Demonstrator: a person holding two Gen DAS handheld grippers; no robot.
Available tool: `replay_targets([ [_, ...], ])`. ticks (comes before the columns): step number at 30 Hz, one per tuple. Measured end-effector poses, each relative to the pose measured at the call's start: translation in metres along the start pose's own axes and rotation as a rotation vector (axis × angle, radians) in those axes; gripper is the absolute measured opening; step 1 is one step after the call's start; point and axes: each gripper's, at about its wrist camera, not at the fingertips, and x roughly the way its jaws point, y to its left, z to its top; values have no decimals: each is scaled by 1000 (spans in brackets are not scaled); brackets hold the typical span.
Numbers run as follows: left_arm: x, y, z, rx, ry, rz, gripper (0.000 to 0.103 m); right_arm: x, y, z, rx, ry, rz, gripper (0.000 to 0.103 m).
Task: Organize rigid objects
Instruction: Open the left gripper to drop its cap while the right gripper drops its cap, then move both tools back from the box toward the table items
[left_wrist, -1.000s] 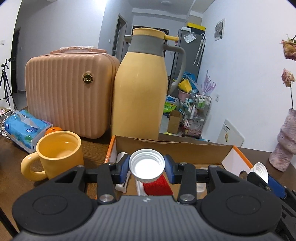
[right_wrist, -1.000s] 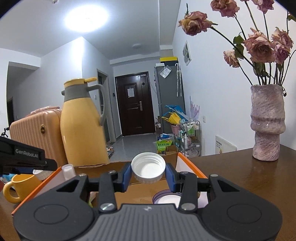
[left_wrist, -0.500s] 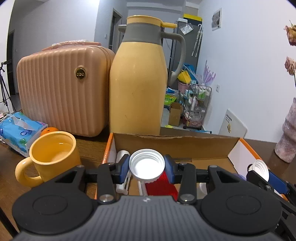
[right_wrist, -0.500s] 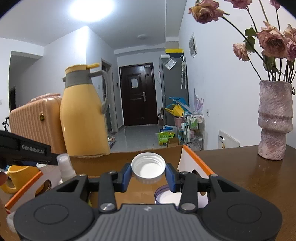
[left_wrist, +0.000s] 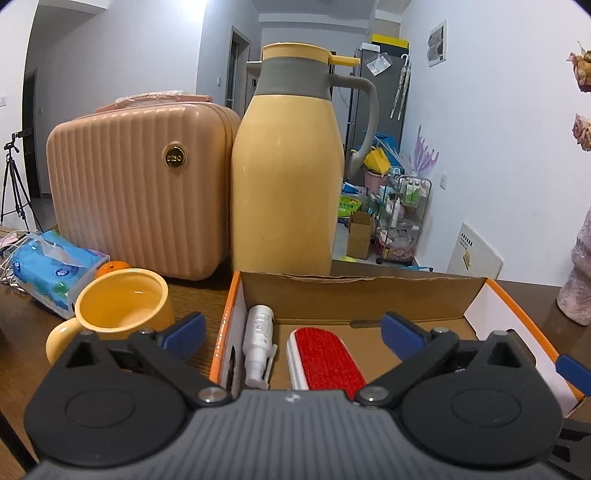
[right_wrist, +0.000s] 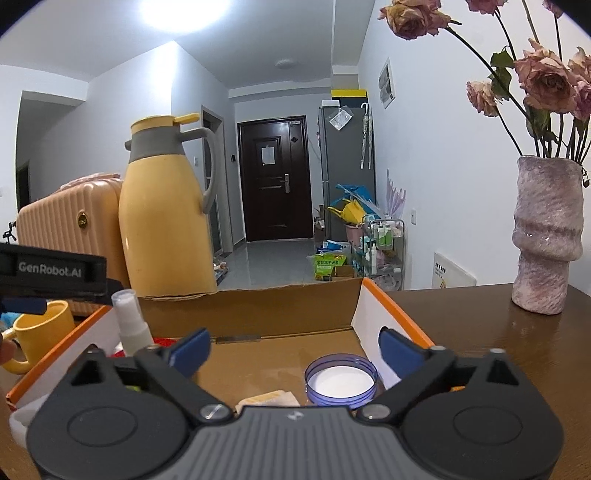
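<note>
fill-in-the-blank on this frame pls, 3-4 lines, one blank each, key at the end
1. Both the left gripper and the right gripper have their jaws ____.
2. The brush lying in the cardboard box has a ____ pad.
3. The spray bottle lies to the ____ of the brush.
4. The mug stands ____ the box.

Missing words: open; red; left; outside

The dark wooden bench (left_wrist: 207, 295) carries an open cardboard box (left_wrist: 362, 291), a yellow mug (left_wrist: 122, 314), a yellow thermos jug (left_wrist: 284, 184), a ribbed peach case (left_wrist: 136, 184), a blue tissue pack (left_wrist: 51, 269) and a mauve vase (right_wrist: 546, 236).
</note>
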Motion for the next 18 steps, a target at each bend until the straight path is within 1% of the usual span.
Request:
replay_targets([
  [10, 0, 2, 1, -9, 0, 0, 103, -1, -2, 1, 10, 8, -16, 103],
  [18, -9, 5, 0, -24, -20, -5, 103, -6, -3, 2, 6, 0, -45, 103],
])
